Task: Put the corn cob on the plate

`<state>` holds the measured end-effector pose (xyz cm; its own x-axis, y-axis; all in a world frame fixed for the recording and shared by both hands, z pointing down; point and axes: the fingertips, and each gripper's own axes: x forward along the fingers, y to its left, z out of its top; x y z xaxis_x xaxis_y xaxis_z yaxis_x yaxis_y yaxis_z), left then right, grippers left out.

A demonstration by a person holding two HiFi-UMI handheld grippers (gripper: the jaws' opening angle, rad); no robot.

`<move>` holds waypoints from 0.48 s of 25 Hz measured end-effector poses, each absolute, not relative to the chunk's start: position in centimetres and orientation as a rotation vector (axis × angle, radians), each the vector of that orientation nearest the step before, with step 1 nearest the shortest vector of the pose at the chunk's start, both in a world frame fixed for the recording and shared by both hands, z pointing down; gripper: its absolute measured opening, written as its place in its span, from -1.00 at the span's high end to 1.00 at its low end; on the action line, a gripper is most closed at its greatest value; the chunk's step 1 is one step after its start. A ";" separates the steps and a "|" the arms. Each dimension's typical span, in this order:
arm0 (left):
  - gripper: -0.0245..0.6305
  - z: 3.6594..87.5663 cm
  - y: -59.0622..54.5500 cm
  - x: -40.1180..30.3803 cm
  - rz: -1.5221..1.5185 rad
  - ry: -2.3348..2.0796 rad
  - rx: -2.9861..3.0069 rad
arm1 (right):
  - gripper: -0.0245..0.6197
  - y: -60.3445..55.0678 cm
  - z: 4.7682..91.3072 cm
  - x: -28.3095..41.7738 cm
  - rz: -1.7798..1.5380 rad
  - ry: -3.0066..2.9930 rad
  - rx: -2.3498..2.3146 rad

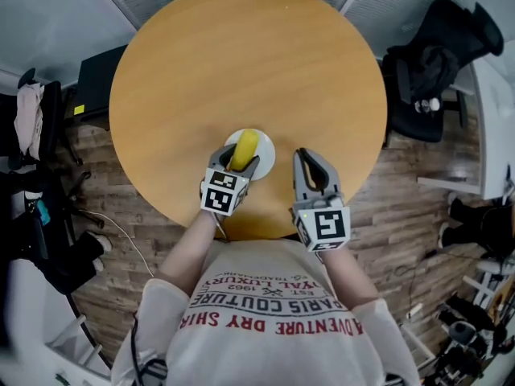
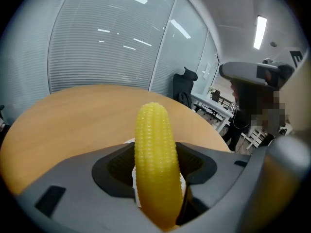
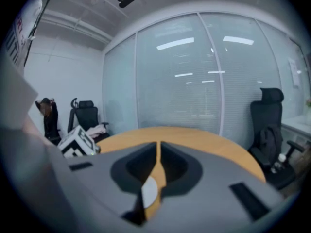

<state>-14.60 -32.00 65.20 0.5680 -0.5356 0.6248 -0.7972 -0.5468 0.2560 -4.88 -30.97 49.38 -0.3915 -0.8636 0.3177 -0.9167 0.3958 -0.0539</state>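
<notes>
A yellow corn cob (image 1: 244,149) is held over a small white plate (image 1: 265,157) on the round wooden table (image 1: 241,71), near its front edge. My left gripper (image 1: 238,163) is shut on the cob. In the left gripper view the corn cob (image 2: 155,164) stands between the jaws, with a little of the plate (image 2: 137,188) showing beneath it. My right gripper (image 1: 310,156) hovers just right of the plate, shut and holding nothing. The right gripper view shows its jaws meeting at the tips, with a sliver of the plate (image 3: 149,191) below them.
Black office chairs stand round the table: one (image 1: 430,63) at the right, another (image 1: 32,111) at the left with clothes on it. A cable (image 1: 121,232) lies on the wooden floor. The left gripper's marker cube (image 3: 77,142) shows in the right gripper view.
</notes>
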 end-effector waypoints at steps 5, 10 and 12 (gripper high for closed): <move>0.07 68.1 -31.8 -13.9 0.794 -1.001 2.219 | 0.82 -31.1 50.0 -4.5 0.330 -2.368 1.567; 0.07 70.1 -31.7 -13.3 0.894 -0.962 2.167 | 0.82 -31.4 50.2 -4.2 0.335 -2.357 1.559; 0.07 70.7 -31.5 -13.3 0.926 -0.953 2.140 | 0.82 -31.5 50.3 -4.1 0.337 -2.358 1.549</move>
<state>-13.35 -31.53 70.72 0.4955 -0.3680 0.7868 -0.7968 -0.5531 0.2431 -4.09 -31.52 50.34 -0.3745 -0.8494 0.3718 -0.9195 0.3917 -0.0314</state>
